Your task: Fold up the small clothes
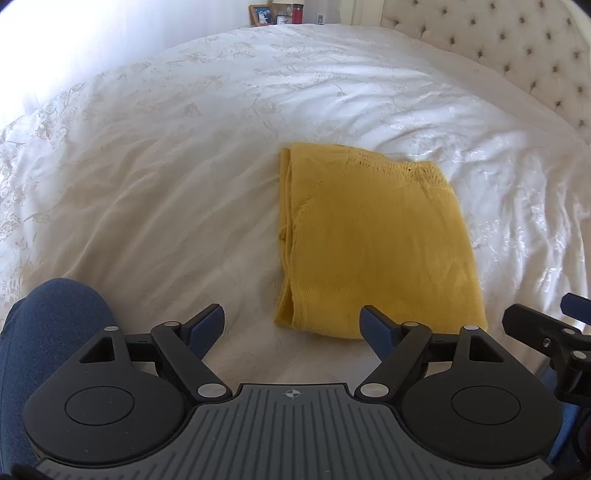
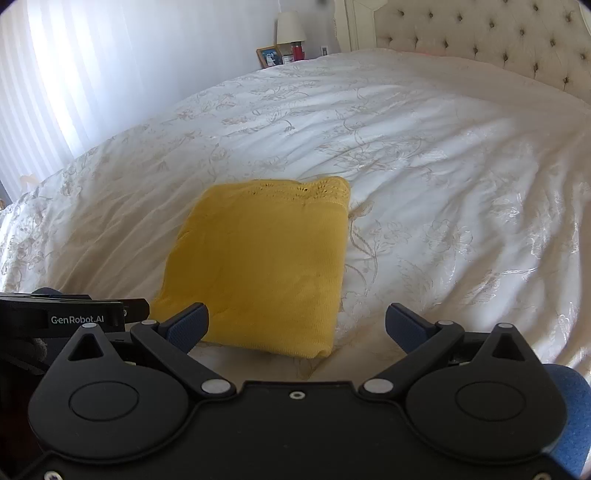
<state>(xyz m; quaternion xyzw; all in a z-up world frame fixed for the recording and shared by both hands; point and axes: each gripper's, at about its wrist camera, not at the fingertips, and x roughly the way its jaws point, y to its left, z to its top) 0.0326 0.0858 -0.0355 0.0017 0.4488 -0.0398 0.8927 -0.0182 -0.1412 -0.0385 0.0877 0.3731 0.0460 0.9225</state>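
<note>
Grippers first: left gripper [image 1: 293, 326] has its jaws spread wide, nothing between them; right gripper [image 2: 297, 326] likewise spread and holding nothing. Both hover just short of the near edge of the yellow knit garment [image 1: 373, 240], side by side, with the right tool's body showing at the right edge of the left view.

Garment lies straight ahead on the white bedspread [image 1: 147, 184], already folded into a compact rectangle, long axis running away from the tools toward the headboard [image 2: 480, 40]. Layered fold edges stack along its left side; openwork trim is at the far end.

Left tool sits off the near-left corner, right tool off the near-right corner, so each looks about equally close. Judgement: any further fold would bring near edge to far edge, both tools pinching near corners.

Far behind: picture frame [image 2: 269, 56] and lamp [image 2: 291, 26] on the nightstand.
</note>
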